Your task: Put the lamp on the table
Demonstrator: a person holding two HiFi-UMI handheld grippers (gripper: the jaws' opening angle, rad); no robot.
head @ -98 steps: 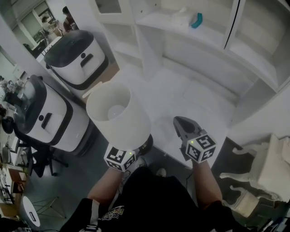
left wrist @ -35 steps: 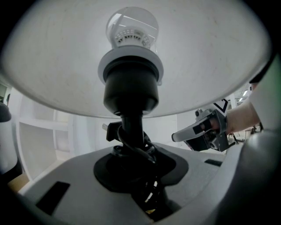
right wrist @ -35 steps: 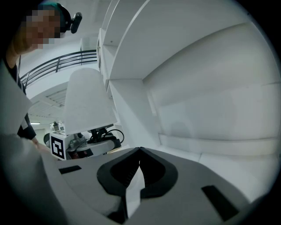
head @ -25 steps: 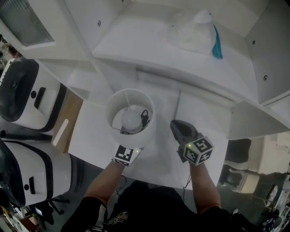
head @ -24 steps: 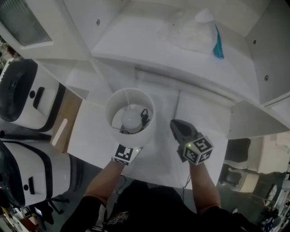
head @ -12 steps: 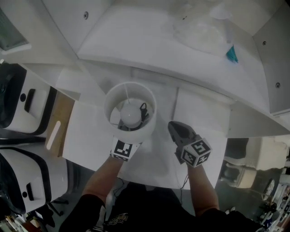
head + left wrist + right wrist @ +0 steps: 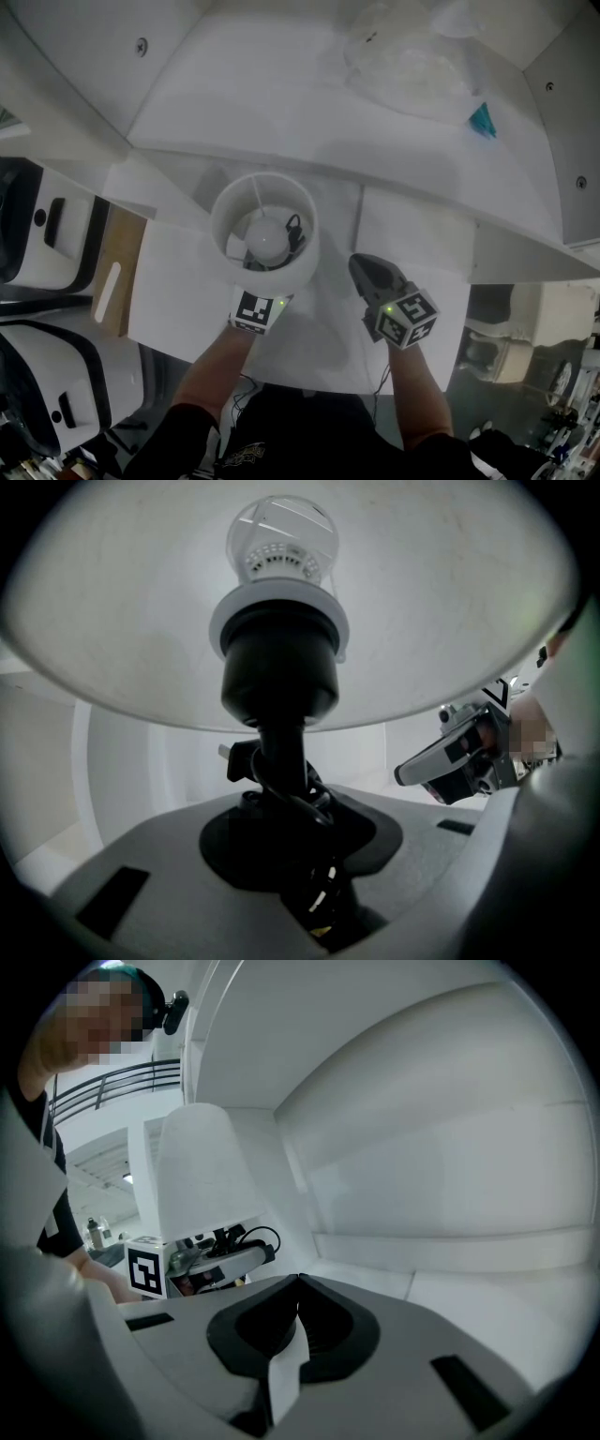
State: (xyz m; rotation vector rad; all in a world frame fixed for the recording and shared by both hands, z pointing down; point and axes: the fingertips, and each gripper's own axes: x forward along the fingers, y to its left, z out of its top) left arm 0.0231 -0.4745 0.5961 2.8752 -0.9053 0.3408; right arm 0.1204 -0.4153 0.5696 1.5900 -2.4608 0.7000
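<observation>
The lamp (image 7: 264, 230) has a white drum shade, seen from above in the head view, with its bulb (image 7: 265, 242) and a black cord inside. My left gripper (image 7: 284, 803) is shut on the lamp's black stem (image 7: 281, 752) just under the shade; only its marker cube (image 7: 258, 310) shows in the head view. The lamp hangs over the white table (image 7: 178, 291); its base is hidden, so contact with the table cannot be told. To the lamp's right my right gripper (image 7: 364, 270) hovers over the table, shut with nothing in it.
A white shelf (image 7: 281, 94) juts out above the table's back and carries a clear plastic bag (image 7: 403, 56) with a teal piece (image 7: 483, 120). White-and-black appliances (image 7: 28, 234) and a wooden board (image 7: 111, 281) stand left of the table. An upright panel (image 7: 525, 253) bounds the right.
The lamp, still in my left gripper, has gone from over the floor by the appliances to over the table under the shelf. In the last second both grippers have barely shifted.
</observation>
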